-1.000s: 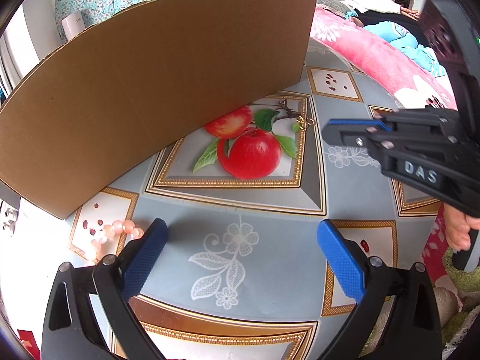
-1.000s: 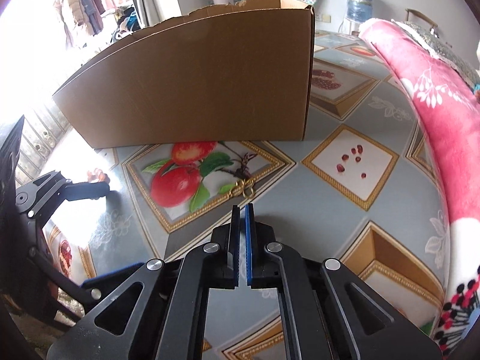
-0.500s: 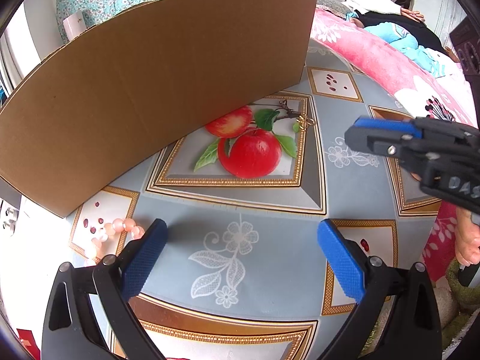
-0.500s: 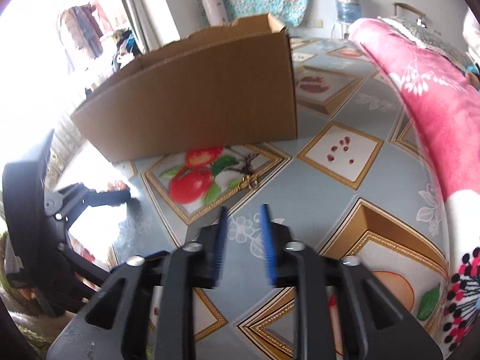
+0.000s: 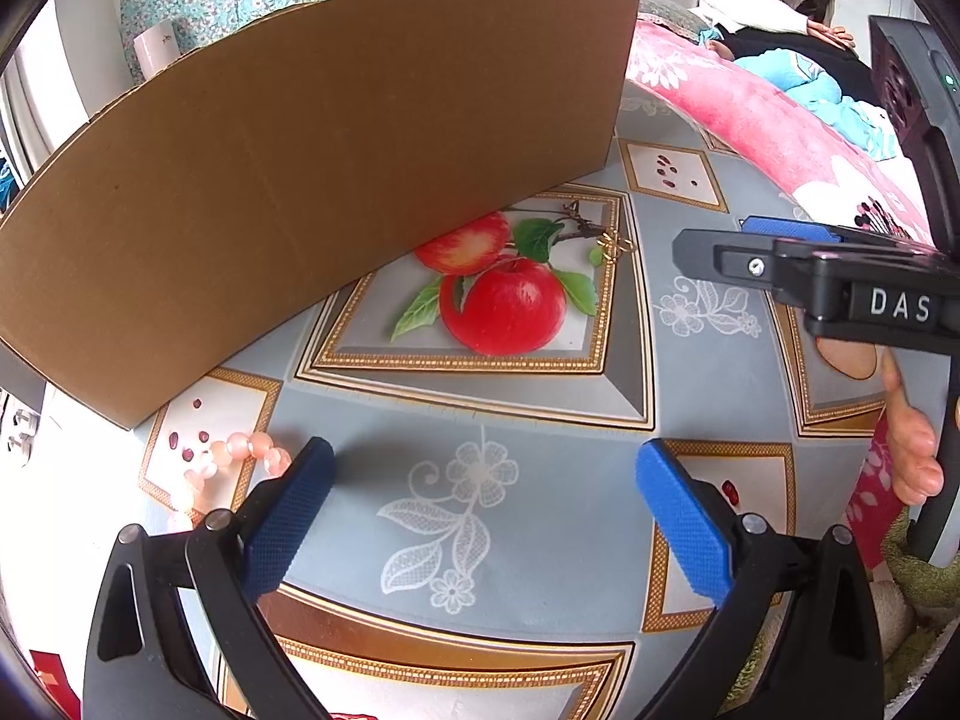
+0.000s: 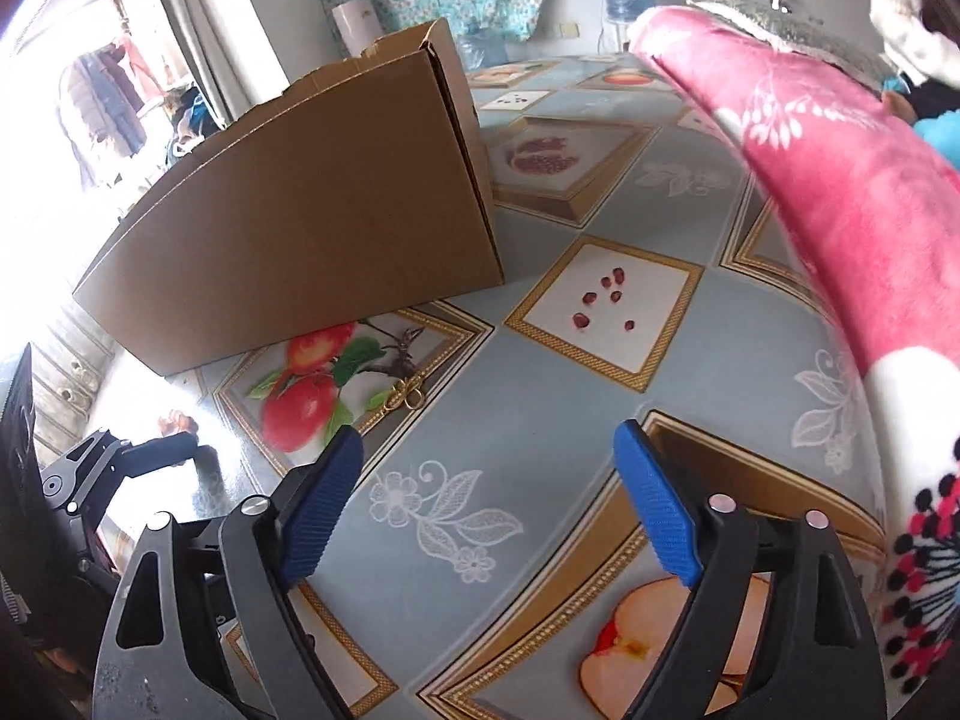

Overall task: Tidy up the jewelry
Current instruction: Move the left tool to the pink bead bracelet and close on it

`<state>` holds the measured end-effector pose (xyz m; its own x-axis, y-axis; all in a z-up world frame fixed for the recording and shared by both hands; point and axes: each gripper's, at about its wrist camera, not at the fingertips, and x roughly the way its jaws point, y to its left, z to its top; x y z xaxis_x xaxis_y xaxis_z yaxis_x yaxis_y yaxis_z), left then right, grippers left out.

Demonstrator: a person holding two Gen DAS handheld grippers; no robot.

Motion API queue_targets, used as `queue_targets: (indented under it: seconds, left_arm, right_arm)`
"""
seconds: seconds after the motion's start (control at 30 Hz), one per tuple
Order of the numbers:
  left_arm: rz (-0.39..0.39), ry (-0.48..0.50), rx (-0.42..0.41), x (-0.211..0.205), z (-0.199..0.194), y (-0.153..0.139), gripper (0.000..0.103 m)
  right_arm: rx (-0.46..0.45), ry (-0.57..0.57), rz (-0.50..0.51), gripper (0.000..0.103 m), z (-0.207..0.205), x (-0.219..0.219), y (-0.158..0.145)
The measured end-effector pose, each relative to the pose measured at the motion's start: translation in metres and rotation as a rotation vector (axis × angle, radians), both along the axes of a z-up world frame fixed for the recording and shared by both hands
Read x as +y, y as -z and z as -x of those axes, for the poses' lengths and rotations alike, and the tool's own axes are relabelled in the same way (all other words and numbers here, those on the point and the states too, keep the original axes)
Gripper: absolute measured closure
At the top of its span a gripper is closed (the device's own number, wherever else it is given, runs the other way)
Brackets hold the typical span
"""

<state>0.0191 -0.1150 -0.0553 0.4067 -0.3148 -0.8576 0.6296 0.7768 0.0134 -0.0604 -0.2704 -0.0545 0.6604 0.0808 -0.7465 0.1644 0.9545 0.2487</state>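
**Right jaws sprung wide, gold piece dead ahead**

Right hand-held gripper (image 6: 486,468): jaws have just been opening and now stand wide apart, nothing between the pads, only bare patterned counter (image 6: 528,420). A second ago they were pressed together; half a second ago a narrow gap. Reads as preparation for a pick, not a release, since nothing was carried in the earlier frames.

Gold ornament (image 6: 405,394): small, looped, lying flat on the counter ahead of the right gripper and slightly toward its left finger, at the edge of the printed apple panel. Not touched. In the left view it (image 5: 615,249) sits well ahead, near the right gripper's tip (image 5: 690,249).

Left hand-held gripper (image 5: 480,474): jaws apart, empty, same spread and framing as in the earlier frames. Pink bead bracelet (image 5: 240,450) lies just beside its left finger, partly hidden behind it; cannot tell if they touch.

Cardboard box (image 6: 312,198): upright beyond the ornament, likely the destination; inside not visible.

Other differences: the right view has swung, so the box now shows its end corner and the ornament sits nearer the fingers. In the left view the right gripper crosses at much the same spot as a second ago.

Judgement: sorting barely under way; both pieces are on the counter. Next call is closing on a thin, flat item, which can easily slip off the pads.
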Motion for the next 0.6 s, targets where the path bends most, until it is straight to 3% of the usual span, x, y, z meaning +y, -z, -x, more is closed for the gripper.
queue_targets:
  seconds: [0.17,0.33,0.6]
  left_arm:
    - [-0.007,-0.005,0.007,-0.002,0.000,-0.001,0.004]
    - [-0.007,-0.007,0.006,-0.001,0.001,-0.001,0.004]
    - [-0.010,0.005,0.008,0.000,0.000,-0.001,0.004]
  right_arm:
    - [0.019,-0.005,-0.014,0.008,-0.005,0.002,0.000]
    - [0.008,0.014,-0.069,0.008,-0.010,-0.003,0.000]
    - [0.032,0.003,-0.020,0.008,-0.019,0.003,0.004]
